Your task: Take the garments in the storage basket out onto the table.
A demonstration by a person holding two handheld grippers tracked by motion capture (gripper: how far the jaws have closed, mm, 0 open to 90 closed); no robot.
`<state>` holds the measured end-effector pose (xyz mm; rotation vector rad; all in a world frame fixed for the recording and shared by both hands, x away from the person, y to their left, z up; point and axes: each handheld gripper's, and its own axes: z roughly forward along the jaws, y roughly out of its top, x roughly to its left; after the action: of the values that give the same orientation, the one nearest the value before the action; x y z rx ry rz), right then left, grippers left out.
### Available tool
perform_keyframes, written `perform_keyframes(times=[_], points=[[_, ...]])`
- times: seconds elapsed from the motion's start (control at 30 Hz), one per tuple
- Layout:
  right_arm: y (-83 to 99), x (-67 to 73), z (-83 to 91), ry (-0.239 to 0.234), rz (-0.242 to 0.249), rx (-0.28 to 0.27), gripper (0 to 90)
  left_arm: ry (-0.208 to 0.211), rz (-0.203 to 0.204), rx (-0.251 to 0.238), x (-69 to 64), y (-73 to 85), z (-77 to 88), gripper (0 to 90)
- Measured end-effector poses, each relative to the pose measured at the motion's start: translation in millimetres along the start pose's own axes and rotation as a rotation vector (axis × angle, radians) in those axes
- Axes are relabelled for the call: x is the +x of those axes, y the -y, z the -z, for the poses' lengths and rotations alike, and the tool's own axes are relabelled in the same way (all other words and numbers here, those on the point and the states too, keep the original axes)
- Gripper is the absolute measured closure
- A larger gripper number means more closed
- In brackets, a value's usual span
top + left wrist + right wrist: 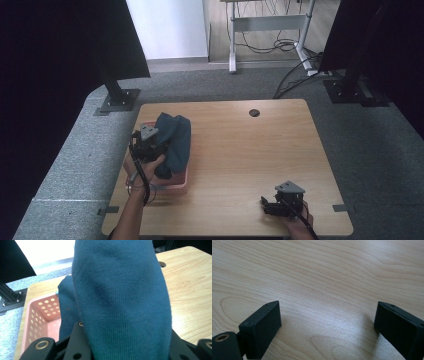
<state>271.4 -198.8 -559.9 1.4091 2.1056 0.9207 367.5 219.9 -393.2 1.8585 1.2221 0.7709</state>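
At the table's left edge, the left gripper pinches a dark teal cloth that hangs over a pink perforated basket. Farther right, near the front edge, the right gripper rests with its 2 jaws spread over bare wood.

One teal cloth, one pink basket, two tools.

— The left hand-held gripper?
— Jaws clamped shut, forearm reaching in from below.
— And the right hand-held gripper?
— Jaws spread wide — held low, hand gripping behind.
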Motion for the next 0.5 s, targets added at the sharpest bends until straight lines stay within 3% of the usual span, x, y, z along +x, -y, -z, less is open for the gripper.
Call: perform_keyframes(times=[0.5], points=[[-0.1, -0.2, 0.0, -0.003, -0.003, 0.003, 6.9, 0.003, -0.006, -0.002, -2.6, -5.7, -0.4, 67.1]])
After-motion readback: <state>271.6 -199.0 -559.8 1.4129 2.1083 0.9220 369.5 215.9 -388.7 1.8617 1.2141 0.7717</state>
